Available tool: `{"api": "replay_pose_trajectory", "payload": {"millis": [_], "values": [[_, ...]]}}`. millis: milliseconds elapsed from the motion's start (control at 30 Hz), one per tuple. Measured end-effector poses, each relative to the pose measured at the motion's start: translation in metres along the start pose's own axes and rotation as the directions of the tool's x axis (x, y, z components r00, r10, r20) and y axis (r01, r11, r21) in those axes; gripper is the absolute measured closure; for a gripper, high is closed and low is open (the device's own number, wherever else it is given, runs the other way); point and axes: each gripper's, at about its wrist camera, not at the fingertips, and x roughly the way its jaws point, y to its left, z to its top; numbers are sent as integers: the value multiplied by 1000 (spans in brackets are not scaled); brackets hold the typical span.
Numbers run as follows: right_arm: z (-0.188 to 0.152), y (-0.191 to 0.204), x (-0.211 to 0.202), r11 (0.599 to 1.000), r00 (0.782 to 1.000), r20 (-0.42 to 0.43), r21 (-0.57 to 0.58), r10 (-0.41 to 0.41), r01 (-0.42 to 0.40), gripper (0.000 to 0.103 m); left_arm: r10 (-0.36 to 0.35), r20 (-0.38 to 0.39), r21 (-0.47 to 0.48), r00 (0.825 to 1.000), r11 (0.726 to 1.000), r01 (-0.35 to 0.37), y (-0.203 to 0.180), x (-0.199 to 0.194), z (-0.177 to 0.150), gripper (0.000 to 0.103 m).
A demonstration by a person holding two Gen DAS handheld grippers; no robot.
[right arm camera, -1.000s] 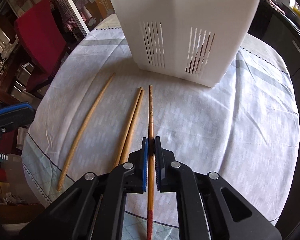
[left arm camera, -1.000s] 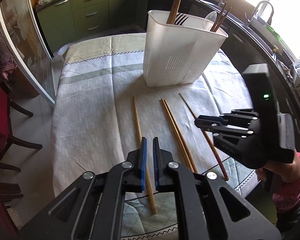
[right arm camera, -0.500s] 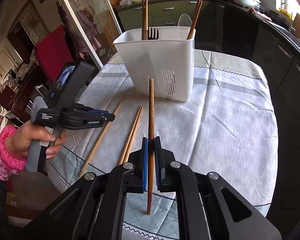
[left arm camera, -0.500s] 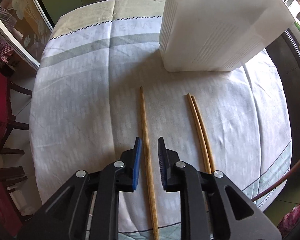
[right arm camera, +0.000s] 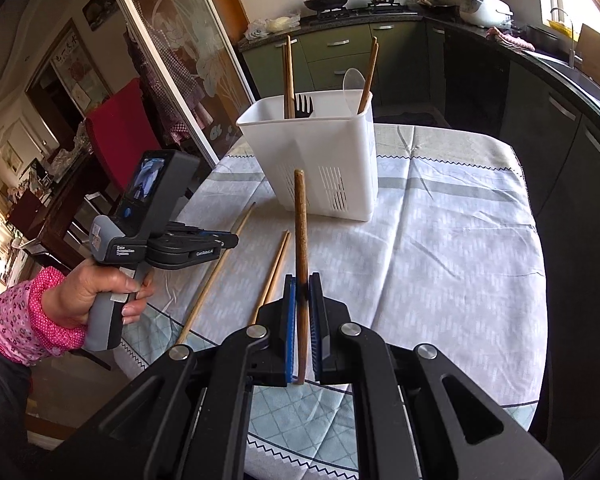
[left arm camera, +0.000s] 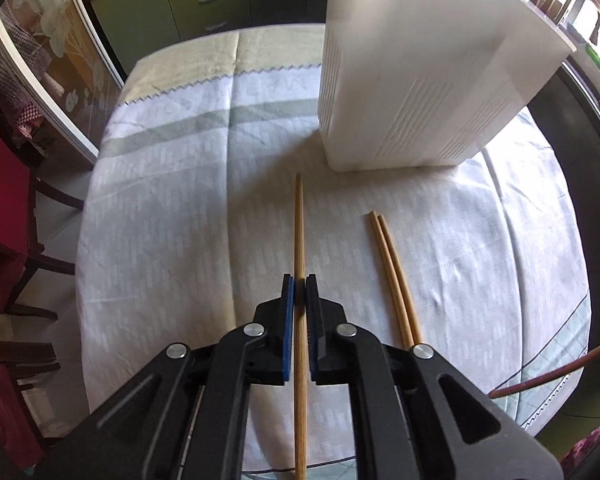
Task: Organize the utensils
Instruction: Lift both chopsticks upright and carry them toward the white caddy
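Note:
A white slotted utensil holder point(right arm camera: 320, 152) stands on the table at the back, with chopsticks, a black fork and a pale spoon in it; it also shows in the left wrist view point(left arm camera: 420, 80). My right gripper point(right arm camera: 301, 286) is shut on a dark brown chopstick point(right arm camera: 300, 224) and holds it lifted, tip up, in front of the holder. My left gripper point(left arm camera: 299, 284) is shut on a light wooden chopstick point(left arm camera: 299, 232) that lies on the cloth. A pair of light chopsticks point(left arm camera: 392, 272) lies to its right, also seen in the right wrist view point(right arm camera: 274, 272).
The table carries a white and grey-green cloth point(right arm camera: 440, 248). A red chair point(right arm camera: 118, 132) and a glass sliding door point(right arm camera: 172, 52) stand to the left. Green kitchen cabinets point(right arm camera: 340, 52) and a dark counter point(right arm camera: 540, 80) run behind and to the right.
My left gripper came down over the single light chopstick and shut on it. My right gripper lifted the dark chopstick off the table and raised it toward the holder.

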Motion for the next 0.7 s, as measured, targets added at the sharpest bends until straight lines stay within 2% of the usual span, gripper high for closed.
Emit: {"api": "replay_pose_trajectory", "payload": {"millis": [133,233,333,433,700], "values": [[-5,0,-11,1000,1000,26,-2,-1,1,96,-26,149,13,988,1000,24,2,-49,-19,97],[-8,0,-18,1000,999,39,-3,-2,2,96,-44,266,25,963,999,39,3,-85,-38,97],[-10,3,-22,1000,999,43,-11,-11,11,96,-69,344,35,936,998,61,5,-112,-57,97],[-10,6,-25,1000,999,49,-19,-14,15,96,-74,389,46,918,997,61,4,-132,-72,97],[-10,14,-33,999,998,63,-38,-11,13,96,-99,424,70,900,995,76,6,-150,-80,97]]}}
